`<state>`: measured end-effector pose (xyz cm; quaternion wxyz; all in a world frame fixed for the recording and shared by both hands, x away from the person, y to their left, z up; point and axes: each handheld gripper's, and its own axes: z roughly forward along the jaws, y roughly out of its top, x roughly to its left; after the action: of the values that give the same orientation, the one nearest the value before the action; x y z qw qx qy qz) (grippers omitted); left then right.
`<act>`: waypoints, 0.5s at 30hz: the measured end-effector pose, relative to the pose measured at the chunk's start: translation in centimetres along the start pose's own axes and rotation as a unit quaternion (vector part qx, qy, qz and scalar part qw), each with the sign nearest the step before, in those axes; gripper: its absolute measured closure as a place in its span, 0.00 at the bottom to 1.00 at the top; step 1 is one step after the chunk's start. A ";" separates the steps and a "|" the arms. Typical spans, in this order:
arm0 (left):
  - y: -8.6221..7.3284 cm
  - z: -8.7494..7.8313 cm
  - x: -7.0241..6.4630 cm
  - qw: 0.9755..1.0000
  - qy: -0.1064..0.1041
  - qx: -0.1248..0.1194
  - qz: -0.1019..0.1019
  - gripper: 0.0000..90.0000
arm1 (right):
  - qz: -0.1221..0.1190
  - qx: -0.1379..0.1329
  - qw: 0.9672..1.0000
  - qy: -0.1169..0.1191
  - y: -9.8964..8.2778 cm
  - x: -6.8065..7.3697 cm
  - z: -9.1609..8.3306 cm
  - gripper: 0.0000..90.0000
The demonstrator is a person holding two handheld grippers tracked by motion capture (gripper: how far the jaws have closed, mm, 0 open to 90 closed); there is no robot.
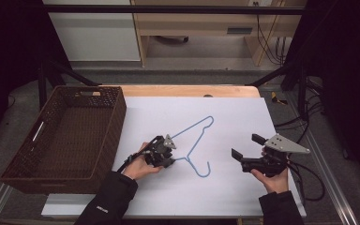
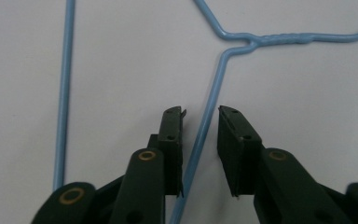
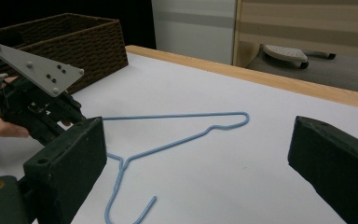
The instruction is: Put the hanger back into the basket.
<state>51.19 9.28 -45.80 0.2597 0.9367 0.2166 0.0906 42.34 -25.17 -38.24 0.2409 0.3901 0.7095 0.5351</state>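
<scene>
- Blue wire hanger (image 1: 193, 140) lies flat on the white sheet (image 1: 243, 117) mid-table, hook end toward the person, just right of the left gripper (image 1: 165, 157).
- Left gripper view: jaws straddle one slanted arm of the hanger (image 2: 205, 126); narrow gap, wire just beside the left pad (image 2: 175, 140), right pad apart from it. Not clamped yet.
- Right gripper (image 1: 242, 146) held above the sheet, well apart from the hanger, jaws wide, nothing between them.
- Brown wicker basket (image 1: 61, 136) at the table's left edge, near the left hand (image 1: 143, 166).
</scene>
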 end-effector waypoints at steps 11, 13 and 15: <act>0.5 0.1 -0.4 1.000 -0.002 0.020 0.018 0.93 | 0.002 -0.001 1.000 0.001 0.0 0.0 0.0 0.06; 0.5 0.1 -0.5 1.000 -0.001 0.020 0.018 0.94 | 0.002 -0.001 1.000 0.001 0.0 0.0 0.0 0.06; 0.5 0.1 -0.4 1.000 -0.003 0.018 0.017 0.94 | 0.000 0.001 1.000 0.002 0.0 0.0 0.0 0.06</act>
<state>51.03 8.68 -45.64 0.2417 0.9451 0.2015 0.0881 42.35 -25.15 -38.25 0.2393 0.3898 0.7104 0.5349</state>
